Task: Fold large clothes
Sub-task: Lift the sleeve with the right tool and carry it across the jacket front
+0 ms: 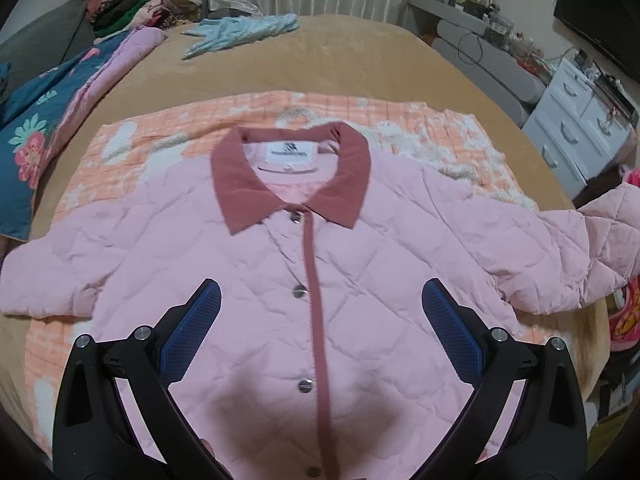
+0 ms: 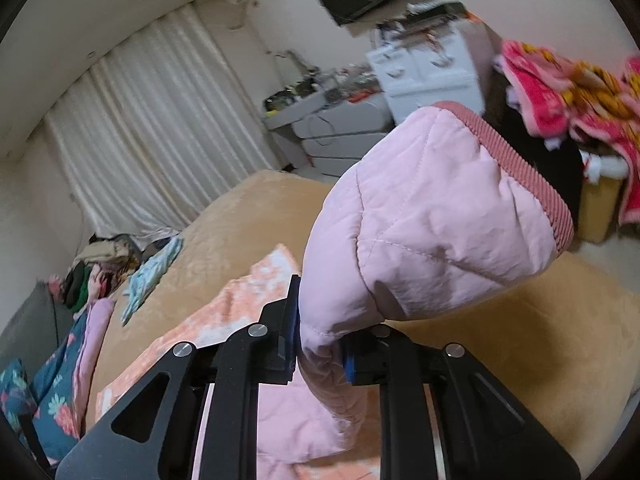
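Observation:
A pink quilted jacket point(image 1: 248, 264) with a dusty-red collar and snap placket lies face up on an orange-and-white blanket point(image 1: 168, 136) on the bed. My left gripper point(image 1: 320, 300) is open and empty, hovering above the jacket's chest. My right gripper point(image 2: 320, 344) is shut on the jacket's right sleeve point(image 2: 432, 216) and holds it lifted off the bed, its ribbed cuff point(image 2: 528, 172) pointing up. The same sleeve shows at the right edge of the left wrist view point(image 1: 600, 240).
The tan bedspread point(image 1: 280, 60) carries a light-blue garment point(image 1: 240, 32), a floral quilt point(image 1: 40, 120) at left and a clothes pile point(image 1: 140, 4) at the back. White drawers point(image 1: 580, 128) and a cluttered desk stand right. A pink-and-yellow cloth pile point(image 2: 580, 96) lies beside the bed.

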Demonstrator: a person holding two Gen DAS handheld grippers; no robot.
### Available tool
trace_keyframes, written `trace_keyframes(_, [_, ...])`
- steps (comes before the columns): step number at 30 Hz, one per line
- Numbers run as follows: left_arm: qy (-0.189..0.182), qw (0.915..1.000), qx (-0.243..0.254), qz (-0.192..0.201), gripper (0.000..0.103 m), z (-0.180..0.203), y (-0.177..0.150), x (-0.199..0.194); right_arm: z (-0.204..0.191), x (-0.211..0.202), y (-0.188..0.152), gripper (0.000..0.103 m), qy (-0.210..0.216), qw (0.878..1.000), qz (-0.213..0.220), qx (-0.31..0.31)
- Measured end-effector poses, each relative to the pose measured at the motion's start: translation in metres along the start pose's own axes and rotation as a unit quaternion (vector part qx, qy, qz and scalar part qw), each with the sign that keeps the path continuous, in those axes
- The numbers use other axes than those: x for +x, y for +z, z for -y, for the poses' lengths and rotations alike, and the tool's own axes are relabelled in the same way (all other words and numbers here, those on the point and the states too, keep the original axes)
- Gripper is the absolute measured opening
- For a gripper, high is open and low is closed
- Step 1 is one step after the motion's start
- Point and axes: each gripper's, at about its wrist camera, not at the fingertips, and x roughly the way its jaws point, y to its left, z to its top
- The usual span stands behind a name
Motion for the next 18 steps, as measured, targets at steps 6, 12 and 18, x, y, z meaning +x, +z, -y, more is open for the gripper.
trace_keyframes(6, [-0.001, 0.9997, -0.002, 0.025, 0.094, -0.026, 0.008, -0.028, -0.067, -0.015, 0.007, 0.016, 0.022, 0.998, 0.01, -0.058])
trace_keyframes(12, [-0.003, 0.9992, -0.012, 0.037, 0.094, -0.051, 0.011, -0.043, -0.121, -0.028, 0.004, 0.016, 0.039, 0.994, 0.015, -0.102])
trace_keyframes(18, [-0.007, 0.9986, -0.023, 0.047, 0.094, -0.073, 0.01, -0.054, -0.169, -0.037, -0.003, 0.016, 0.057, 0.989, 0.018, -0.138])
